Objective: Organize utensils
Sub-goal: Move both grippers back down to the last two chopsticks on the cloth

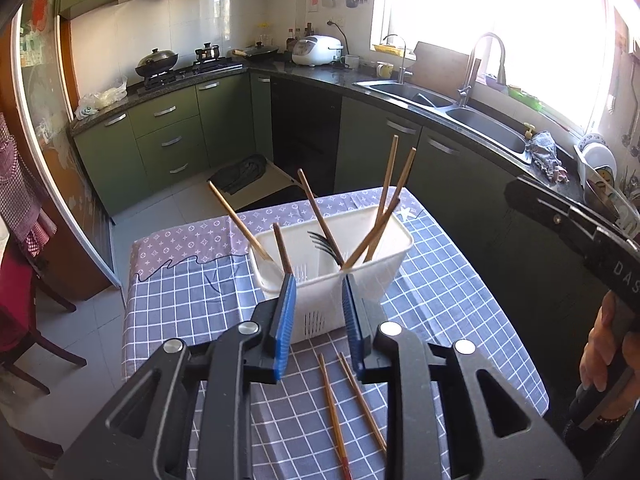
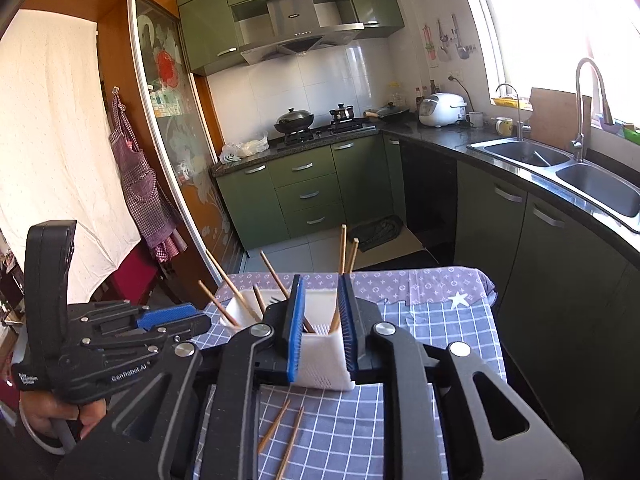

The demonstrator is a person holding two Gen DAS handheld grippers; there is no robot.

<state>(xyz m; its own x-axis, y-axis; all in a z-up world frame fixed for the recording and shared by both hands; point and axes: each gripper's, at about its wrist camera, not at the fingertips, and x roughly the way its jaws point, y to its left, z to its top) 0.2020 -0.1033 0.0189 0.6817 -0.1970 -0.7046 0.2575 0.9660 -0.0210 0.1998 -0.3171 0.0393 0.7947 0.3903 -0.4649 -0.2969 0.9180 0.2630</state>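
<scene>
A white slotted basket (image 1: 352, 276) stands on the checked tablecloth (image 1: 440, 300), holding several wooden chopsticks (image 1: 386, 200) and a black fork (image 1: 324, 242). Two loose chopsticks (image 1: 334, 404) lie on the cloth in front of it. My left gripper (image 1: 318, 284) hovers over the basket's near corner, open, with nothing between its blue pads. In the right wrist view, my right gripper (image 2: 320, 286) also stands open and empty, with the basket (image 2: 324, 364) behind the gap and the loose chopsticks (image 2: 274, 426) lower down. The left gripper (image 2: 196, 318) appears to its left.
The small table's edge (image 1: 132, 280) drops to the floor on the left, by a red chair (image 1: 16, 320). Green cabinets (image 1: 460, 184) and a sink (image 1: 484, 132) run along the right. A stool with dark cloth (image 1: 244, 172) stands beyond the table. A hand (image 1: 604, 356) holds the right gripper's handle.
</scene>
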